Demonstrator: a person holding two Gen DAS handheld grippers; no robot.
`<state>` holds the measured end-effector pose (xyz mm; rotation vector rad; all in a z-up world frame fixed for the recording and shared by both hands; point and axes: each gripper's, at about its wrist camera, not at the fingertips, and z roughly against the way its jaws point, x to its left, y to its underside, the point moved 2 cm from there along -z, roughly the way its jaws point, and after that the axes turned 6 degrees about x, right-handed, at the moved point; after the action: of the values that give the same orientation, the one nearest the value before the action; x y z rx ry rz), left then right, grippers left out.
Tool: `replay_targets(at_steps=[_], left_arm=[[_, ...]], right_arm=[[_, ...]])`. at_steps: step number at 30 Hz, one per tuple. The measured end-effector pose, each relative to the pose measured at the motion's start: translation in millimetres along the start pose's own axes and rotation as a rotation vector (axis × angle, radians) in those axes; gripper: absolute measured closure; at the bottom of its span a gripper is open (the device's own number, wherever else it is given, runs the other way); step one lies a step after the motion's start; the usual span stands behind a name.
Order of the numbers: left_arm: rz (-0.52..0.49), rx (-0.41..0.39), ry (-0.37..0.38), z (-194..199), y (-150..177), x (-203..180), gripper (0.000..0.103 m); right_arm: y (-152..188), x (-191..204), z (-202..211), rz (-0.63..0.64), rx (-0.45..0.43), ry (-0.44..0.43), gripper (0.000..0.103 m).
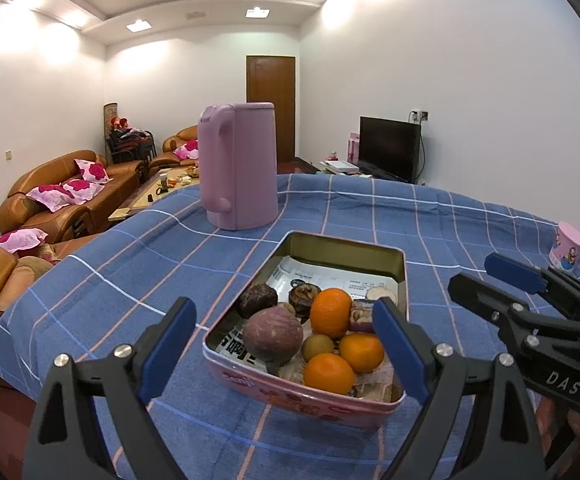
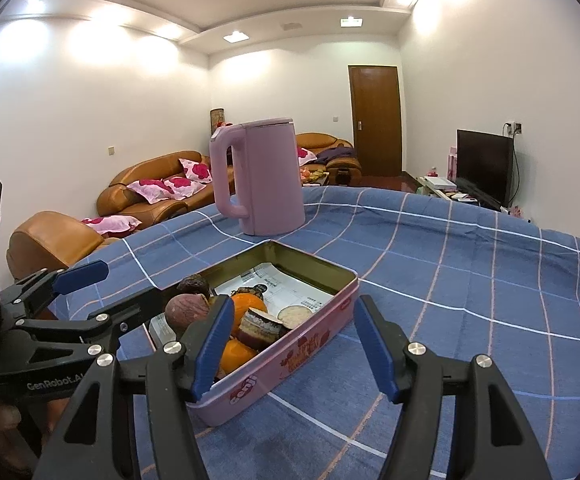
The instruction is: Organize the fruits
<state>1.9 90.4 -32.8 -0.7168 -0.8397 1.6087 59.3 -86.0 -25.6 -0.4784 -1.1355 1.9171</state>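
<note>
Spread left gripper (image 1: 286,348) jaws before fruit tin (image 1: 403,276) (oranges (image 1: 330,312), perhaps passionfruit)

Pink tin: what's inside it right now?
The pink tin holds three oranges, a large purplish fruit, a small greenish one, darker pieces and printed paper. Whatever lies beneath the pile is hidden.

Blue checked tablecloth (image 1: 138,280) (white and pink lines) carries tin (image 1: 341,404), kettle (image 1: 242,168), paper cup (image 1: 567,246).
</note>
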Motion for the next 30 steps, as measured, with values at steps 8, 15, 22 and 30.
replay_targets(at_steps=[8,15,22,30], left_arm=[[-0.003,-0.002,0.000,2.2,0.1,-2.9,0.011],[-0.002,-0.005,-0.001,3.3,-0.1,-4.8,0.011],[-0.005,-0.003,-0.001,3.1,-0.5,-7.6,0.011],[-0.004,-0.006,-0.001,3.6,-1.2,-7.8,0.010]], right_arm=[[1.0,-4.2,9.6,-0.014,-0.023,0.013,0.038],[0.2,-6.1,11.1,-0.017,-0.029,0.020,0.038],[0.6,-6.7,11.1,-0.021,-0.029,0.017,0.037],[0.4,-5.0,12.4,-0.021,-0.025,0.013,0.037]])
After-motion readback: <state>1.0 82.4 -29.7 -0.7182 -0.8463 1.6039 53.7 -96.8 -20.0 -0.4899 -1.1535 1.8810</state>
